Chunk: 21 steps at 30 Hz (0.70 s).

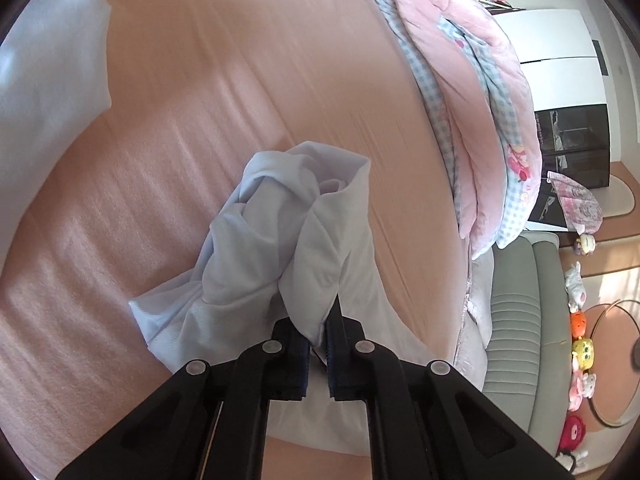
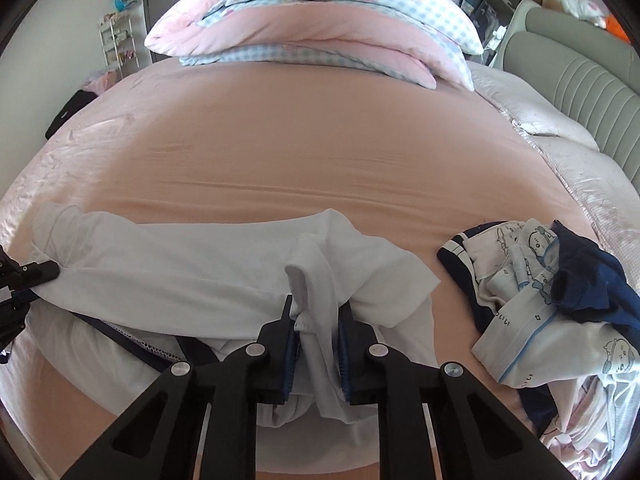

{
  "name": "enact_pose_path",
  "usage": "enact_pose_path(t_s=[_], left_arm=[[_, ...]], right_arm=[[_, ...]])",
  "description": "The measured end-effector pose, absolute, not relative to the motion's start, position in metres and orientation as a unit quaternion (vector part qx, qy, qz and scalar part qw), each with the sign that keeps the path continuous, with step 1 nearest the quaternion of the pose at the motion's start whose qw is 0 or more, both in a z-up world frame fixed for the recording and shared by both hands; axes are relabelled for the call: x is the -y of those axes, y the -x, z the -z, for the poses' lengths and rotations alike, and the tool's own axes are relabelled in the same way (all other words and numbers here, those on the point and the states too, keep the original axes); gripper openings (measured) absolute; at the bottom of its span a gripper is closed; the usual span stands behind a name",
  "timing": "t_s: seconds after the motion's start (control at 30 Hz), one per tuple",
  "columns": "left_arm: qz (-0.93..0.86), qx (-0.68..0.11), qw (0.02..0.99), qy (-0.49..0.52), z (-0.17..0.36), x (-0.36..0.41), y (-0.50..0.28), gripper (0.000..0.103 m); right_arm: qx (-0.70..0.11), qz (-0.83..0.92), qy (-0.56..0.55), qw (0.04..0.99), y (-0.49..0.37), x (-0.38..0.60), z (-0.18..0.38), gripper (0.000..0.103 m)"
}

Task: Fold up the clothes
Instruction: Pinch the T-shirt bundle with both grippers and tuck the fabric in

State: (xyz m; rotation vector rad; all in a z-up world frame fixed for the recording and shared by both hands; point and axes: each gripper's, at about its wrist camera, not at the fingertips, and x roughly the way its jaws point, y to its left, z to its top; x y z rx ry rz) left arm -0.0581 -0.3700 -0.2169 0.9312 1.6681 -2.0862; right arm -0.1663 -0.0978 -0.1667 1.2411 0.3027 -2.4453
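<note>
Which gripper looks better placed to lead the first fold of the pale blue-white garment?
Probably right. The right gripper pinches a bunched corner of the pale blue-white garment, with open pink bedsheet ahead.

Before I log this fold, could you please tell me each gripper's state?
Left gripper: shut on the pale blue garment.
Right gripper: shut on the same garment.

Two grippers (image 1: 318, 344) (image 2: 318, 340), one white garment (image 2: 200, 276)

We see the bed (image 2: 320, 140) in its pink sheet: quilt (image 2: 312, 36) folded at the far end, pale shirt (image 2: 180, 276) near us, clothes pile (image 2: 540, 300) beside it.
</note>
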Motion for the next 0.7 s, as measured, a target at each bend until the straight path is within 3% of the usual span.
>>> enact_pose_path(t_s=[0.17, 0.7], left_arm=[[0.735, -0.574, 0.152, -0.329, 0.212, 0.366, 0.056, 0.004], [0.767, -0.521, 0.176, -0.330, 0.180, 0.351, 0.026, 0.004]], right_arm=[[-0.061, 0.863, -0.458, 0.204, 0.167, 0.085, 0.163, 0.013], [-0.025, 0.840, -0.494, 0.225, 0.155, 0.070, 0.162, 0.012]])
